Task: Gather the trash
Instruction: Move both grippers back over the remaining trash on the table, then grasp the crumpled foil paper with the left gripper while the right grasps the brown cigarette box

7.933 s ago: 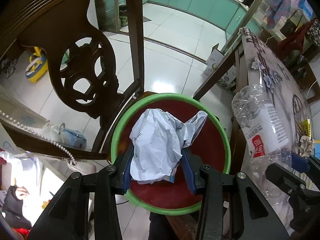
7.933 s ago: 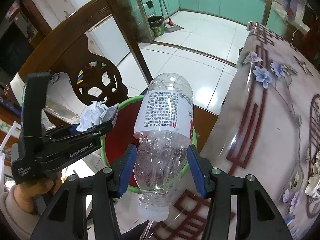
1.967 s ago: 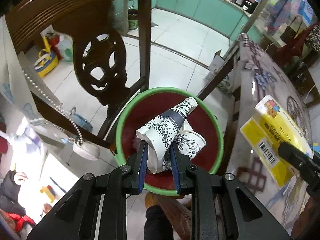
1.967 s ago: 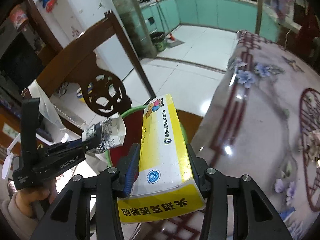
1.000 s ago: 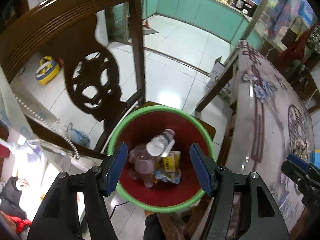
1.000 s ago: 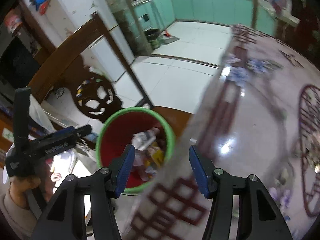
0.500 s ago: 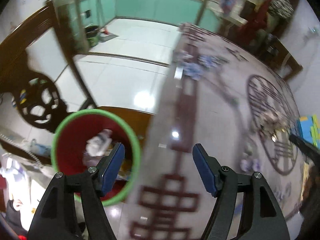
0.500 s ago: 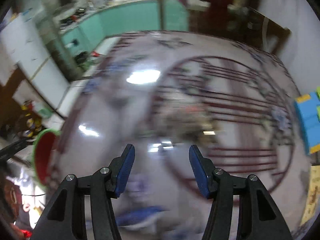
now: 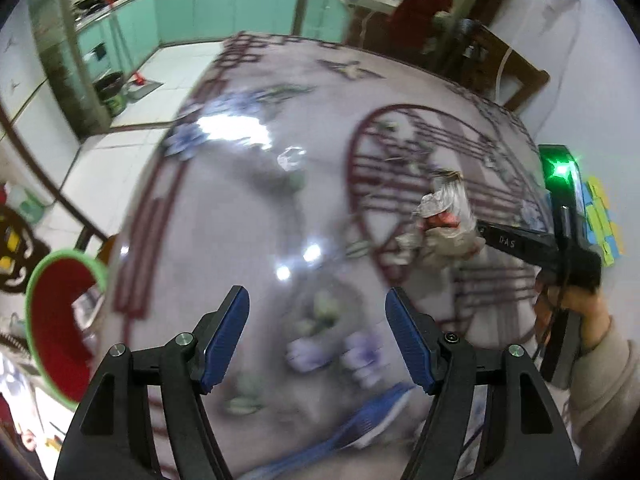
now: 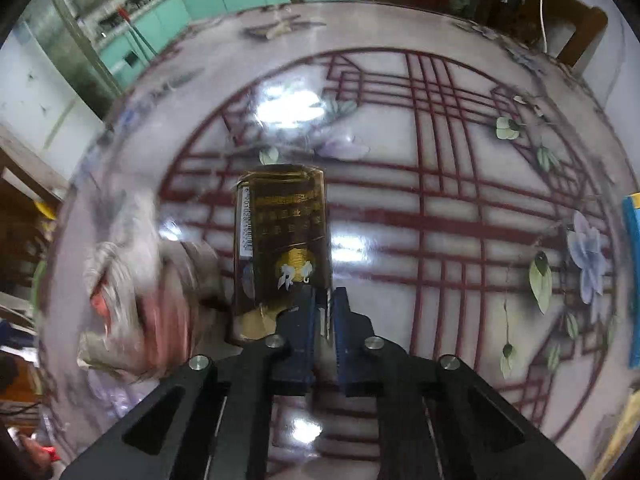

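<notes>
One dark packet (image 10: 282,248) (flattened), pinched by right gripper (image 10: 325,320)

From my left tongs (image 9: 318,334), bare desk (image 9: 224,216) lies between the pads. The bin (image 9: 60,320) sits off the desk's edge to their left. A crumpled wrapper (image 9: 444,224) lies ahead to their right. At my right tongs (image 10: 324,320), a flattened box (image 10: 284,248) lies just ahead, its near edge between the pads, the wrapper on its left.

Home dining area: patterned table (image 10: 440,152), teal kitchen cabinets (image 9: 240,4).
</notes>
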A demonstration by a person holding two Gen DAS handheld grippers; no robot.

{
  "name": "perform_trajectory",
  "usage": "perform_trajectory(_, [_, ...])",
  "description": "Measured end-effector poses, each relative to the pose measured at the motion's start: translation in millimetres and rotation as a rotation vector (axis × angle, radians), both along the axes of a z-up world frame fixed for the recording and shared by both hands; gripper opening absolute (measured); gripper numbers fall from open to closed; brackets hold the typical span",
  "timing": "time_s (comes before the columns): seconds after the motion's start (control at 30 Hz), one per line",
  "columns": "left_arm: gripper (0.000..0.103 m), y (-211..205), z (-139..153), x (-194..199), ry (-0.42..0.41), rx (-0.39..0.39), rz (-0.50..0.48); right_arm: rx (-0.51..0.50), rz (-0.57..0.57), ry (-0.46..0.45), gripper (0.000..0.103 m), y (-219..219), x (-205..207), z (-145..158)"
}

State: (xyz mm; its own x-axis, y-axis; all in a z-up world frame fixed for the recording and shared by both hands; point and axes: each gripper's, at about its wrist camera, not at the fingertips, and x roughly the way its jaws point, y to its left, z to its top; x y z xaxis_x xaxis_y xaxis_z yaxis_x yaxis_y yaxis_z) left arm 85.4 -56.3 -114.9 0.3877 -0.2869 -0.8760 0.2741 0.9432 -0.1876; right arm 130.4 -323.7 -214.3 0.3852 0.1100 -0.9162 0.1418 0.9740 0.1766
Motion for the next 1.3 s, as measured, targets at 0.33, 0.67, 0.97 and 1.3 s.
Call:
perform_trajectory(0.33, [0.074, -102, -22, 25, 0.058, -0.010, -0.163, 0.000, -0.122, -0.180, 0.004, -62, -61, 63])
perform_trajectory(0.67, [0.045, -152, -58, 21, 0.220, -0.043, -0.263, 0.039, -0.204, -0.162, 0.004, -87, -84, 55])
perform_trajectory(0.97, [0.040, -132, -30, 14, 0.140, -0.030, -0.236, -0.008, -0.201, -0.178, 0.004, -74, -87, 71])
perform_trajectory(1.3, [0.041, -67, -6, -5, 0.077, -0.039, -0.096, -0.032, -0.139, -0.222, 0.004, -35, -91, 102])
